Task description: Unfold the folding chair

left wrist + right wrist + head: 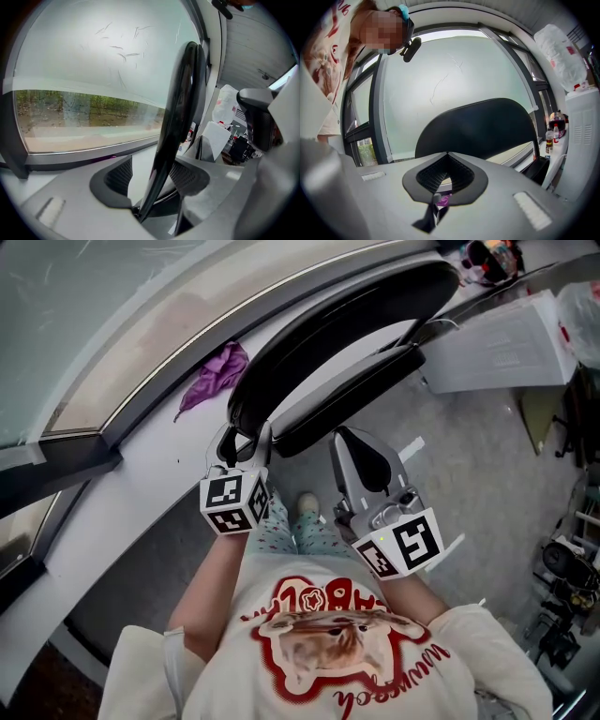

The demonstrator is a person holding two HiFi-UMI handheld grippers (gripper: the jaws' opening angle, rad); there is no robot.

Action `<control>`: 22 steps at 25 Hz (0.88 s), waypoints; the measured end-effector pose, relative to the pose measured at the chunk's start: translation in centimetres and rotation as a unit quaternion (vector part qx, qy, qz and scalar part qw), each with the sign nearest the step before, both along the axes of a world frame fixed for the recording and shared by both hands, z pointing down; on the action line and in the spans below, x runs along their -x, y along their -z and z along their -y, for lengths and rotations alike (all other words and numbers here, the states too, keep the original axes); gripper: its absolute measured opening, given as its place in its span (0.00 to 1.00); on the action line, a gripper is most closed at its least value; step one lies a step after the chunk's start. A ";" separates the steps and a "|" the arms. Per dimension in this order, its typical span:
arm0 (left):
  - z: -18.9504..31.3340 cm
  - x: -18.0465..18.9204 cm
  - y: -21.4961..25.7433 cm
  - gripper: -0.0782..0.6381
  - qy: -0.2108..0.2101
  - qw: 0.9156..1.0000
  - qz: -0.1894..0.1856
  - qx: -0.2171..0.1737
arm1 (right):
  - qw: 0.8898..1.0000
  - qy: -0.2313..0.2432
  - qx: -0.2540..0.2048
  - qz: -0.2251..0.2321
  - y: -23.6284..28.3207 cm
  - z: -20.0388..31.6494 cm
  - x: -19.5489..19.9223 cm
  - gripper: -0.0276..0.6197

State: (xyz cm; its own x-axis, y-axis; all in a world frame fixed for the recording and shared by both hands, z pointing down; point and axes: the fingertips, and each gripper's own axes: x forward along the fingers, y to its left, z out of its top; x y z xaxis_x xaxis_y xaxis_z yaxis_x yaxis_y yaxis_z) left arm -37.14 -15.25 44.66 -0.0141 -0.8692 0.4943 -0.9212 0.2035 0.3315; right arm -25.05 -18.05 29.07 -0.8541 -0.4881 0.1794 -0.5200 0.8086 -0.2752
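The folded chair leans against the window ledge, its black backrest lying over the black seat on a white frame. My left gripper straddles the backrest's lower edge. In the left gripper view that black edge runs up between the jaws of the left gripper, close to the right pad, with a gap at the left pad. My right gripper is shut with nothing in it, just below the seat's edge. From the right gripper the backrest shows ahead.
A purple cloth lies on the white window ledge left of the chair. A white box-like unit stands right of the chair, with bottles and a plastic bag by it. Dark equipment crowds the floor's right edge.
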 end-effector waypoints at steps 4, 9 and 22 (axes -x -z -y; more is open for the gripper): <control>0.7 -0.2 -0.7 0.41 -0.026 0.999 0.020 0.012 | 0.999 -0.026 0.022 -0.025 -1.8 0.9 -0.7 0.08; 1.6 -1.0 -0.7 0.26 -0.067 0.996 0.056 0.009 | 0.996 -0.063 0.048 -0.045 -4.1 2.0 -2.0 0.08; 1.7 -1.8 -0.9 0.20 -0.115 0.992 0.051 0.005 | 0.964 -0.176 0.175 -0.093 -10.1 4.6 -4.3 0.44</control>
